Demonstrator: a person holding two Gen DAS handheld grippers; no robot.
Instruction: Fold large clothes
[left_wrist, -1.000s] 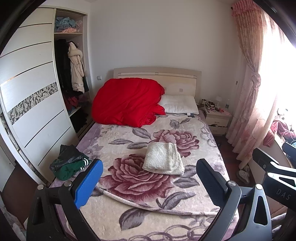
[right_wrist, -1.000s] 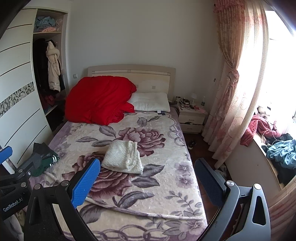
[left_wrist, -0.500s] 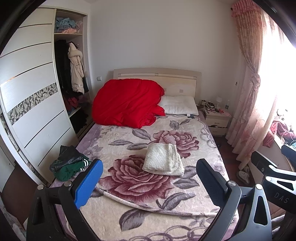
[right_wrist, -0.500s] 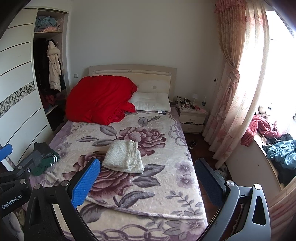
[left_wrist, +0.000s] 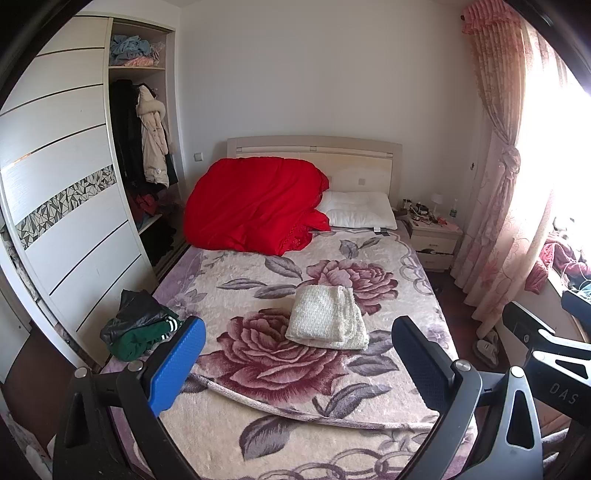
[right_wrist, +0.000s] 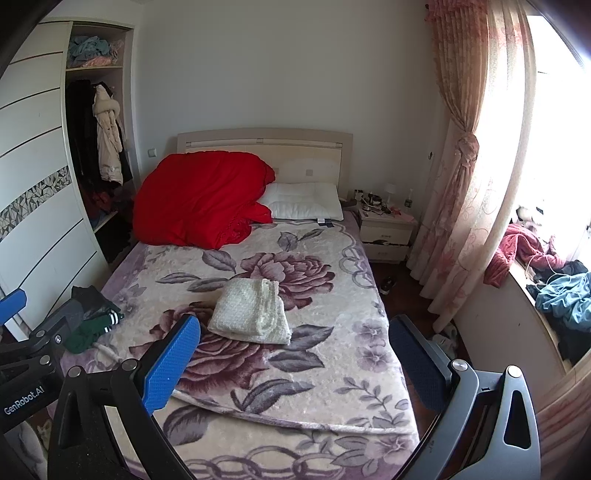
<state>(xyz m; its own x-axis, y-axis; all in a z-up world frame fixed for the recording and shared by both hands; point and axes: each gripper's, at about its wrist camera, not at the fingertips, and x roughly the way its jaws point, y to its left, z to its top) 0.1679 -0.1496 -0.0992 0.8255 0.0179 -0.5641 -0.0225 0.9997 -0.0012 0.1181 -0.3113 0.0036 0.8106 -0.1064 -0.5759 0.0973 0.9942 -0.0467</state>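
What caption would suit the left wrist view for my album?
Open left gripper hovers over a floral bed, facing a folded cream knit and a dark clothes pile.

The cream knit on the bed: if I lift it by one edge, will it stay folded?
Probably not. The cream knit looks soft and loosely stacked, so its layers would likely droop open. It seems light, and its nubbly texture should grip well on the pads.

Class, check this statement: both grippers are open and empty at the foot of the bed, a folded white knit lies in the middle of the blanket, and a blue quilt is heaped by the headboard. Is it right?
One detail is wrong: the quilt heaped by the headboard is red, not blue, as the left wrist view shows. The rest stands: the left gripper and right gripper are open and empty, and the folded white knit lies mid-blanket.
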